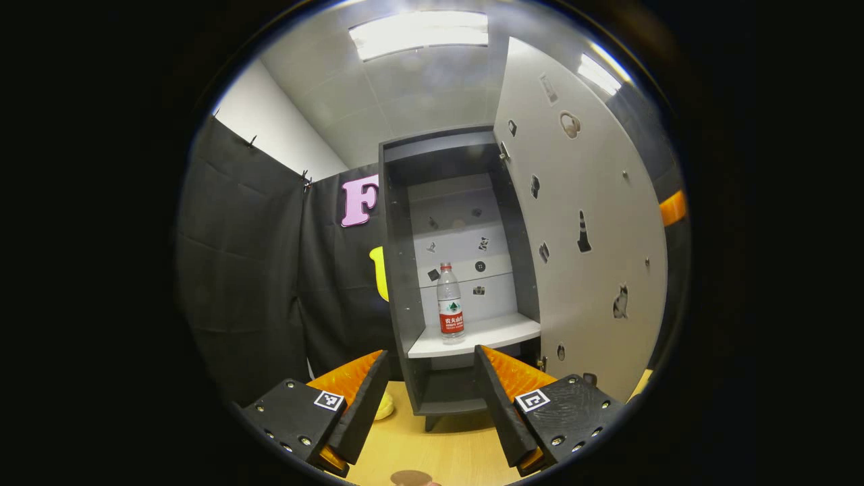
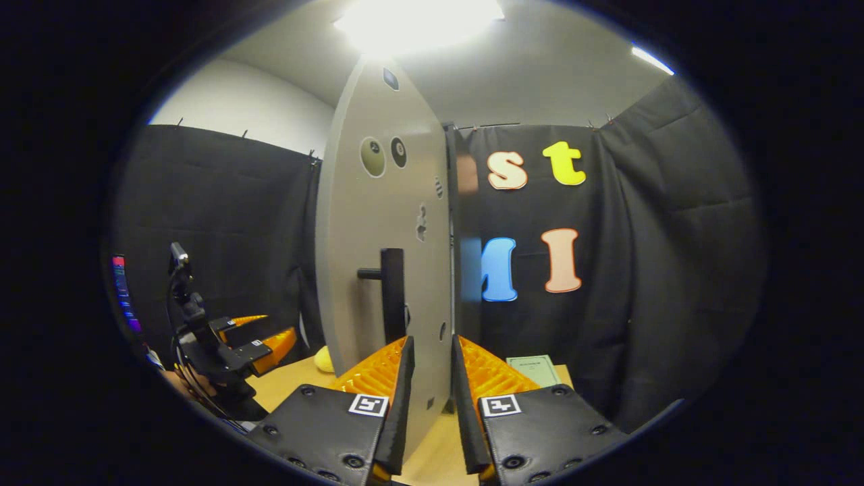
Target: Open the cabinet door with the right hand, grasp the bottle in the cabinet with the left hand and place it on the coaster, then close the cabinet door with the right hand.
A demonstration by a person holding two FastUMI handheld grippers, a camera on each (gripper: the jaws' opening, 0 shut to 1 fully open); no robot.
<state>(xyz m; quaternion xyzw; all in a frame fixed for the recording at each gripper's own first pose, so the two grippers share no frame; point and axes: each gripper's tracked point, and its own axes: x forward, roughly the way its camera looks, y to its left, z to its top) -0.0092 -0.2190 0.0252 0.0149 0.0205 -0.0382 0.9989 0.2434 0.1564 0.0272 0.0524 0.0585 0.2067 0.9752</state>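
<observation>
Bench [image 1: 432, 445]: light wood top, seen in both gripper views.
Cabinet [image 1: 445, 395]: dark grey, stands upright on the bench on short feet.
Shelf [image 1: 499, 331]: pale board inside the cabinet, above an open lower compartment.
Bottle [image 1: 450, 304]: clear plastic, red label, stands upright on the shelf near its front edge.
Yellow object [image 1: 385, 407]: lies on the bench just left of the cabinet base; kind cannot be told.
Coaster [image 1: 412, 478]: round and brown, flat on the bench at the near edge.
Green booklet [image 2: 533, 370]: flat on the bench, right of the door.
</observation>
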